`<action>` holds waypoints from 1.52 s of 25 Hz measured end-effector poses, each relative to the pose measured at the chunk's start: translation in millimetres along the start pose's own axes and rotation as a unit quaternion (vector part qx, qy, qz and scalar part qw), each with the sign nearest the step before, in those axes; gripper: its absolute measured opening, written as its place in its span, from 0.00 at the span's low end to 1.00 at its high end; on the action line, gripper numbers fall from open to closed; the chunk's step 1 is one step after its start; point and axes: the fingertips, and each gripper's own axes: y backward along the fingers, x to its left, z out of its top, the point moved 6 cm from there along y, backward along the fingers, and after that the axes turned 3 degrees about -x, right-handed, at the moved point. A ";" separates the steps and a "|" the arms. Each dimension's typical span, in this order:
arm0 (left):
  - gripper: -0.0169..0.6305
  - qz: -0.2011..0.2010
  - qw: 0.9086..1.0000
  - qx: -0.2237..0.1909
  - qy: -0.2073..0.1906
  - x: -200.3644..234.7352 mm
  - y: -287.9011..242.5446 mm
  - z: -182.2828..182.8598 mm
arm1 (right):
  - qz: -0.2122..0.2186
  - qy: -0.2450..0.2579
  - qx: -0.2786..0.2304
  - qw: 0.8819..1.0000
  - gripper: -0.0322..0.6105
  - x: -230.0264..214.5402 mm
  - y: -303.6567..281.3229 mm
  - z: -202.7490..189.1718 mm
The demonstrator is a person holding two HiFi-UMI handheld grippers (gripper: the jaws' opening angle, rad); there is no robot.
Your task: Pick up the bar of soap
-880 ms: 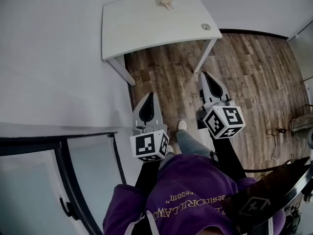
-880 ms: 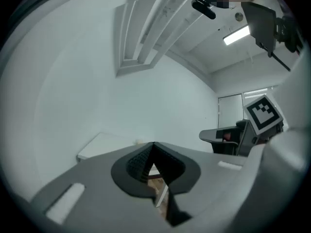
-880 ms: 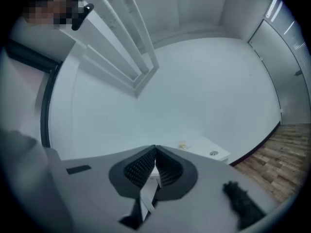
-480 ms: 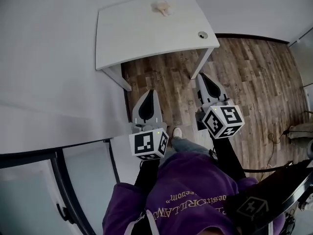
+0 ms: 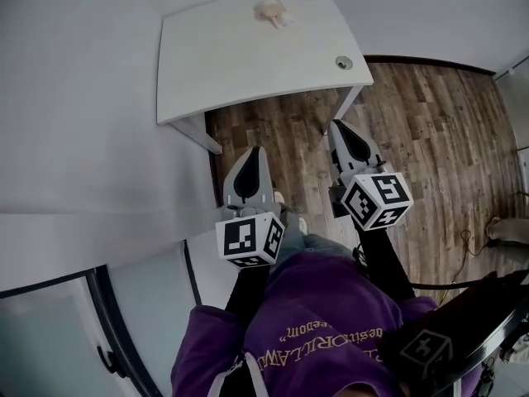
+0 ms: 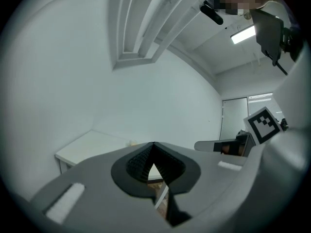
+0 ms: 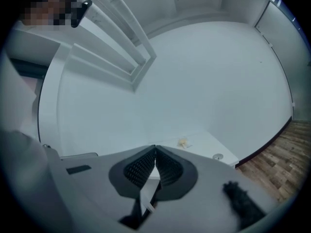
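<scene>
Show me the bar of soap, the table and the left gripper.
bar of soap point(image 5: 273, 11): head view, its middle.
table point(image 5: 240, 56): head view, bare top.
left gripper point(image 5: 253, 152): head view, closed jaw tips.

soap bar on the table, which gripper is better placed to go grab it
Right, narrowly. Both grippers are shut, empty and short of the table. The right gripper reaches further forward than the left gripper and points roughly toward the bar of soap.
</scene>
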 end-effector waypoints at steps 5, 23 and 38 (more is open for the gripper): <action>0.03 -0.020 1.000 -0.002 0.002 15.3 -51.1 -13.5 | -0.002 0.000 0.002 1.000 0.06 -20.5 -40.9 -13.6; 0.03 -0.039 0.999 -0.001 -0.001 75.0 -183.1 16.0 | -0.034 -0.017 -0.008 0.999 0.06 -51.5 -166.3 6.8; 0.03 -0.030 0.999 0.037 0.005 84.7 -276.6 4.8 | -0.043 -0.018 0.000 0.999 0.06 -109.0 -236.4 26.9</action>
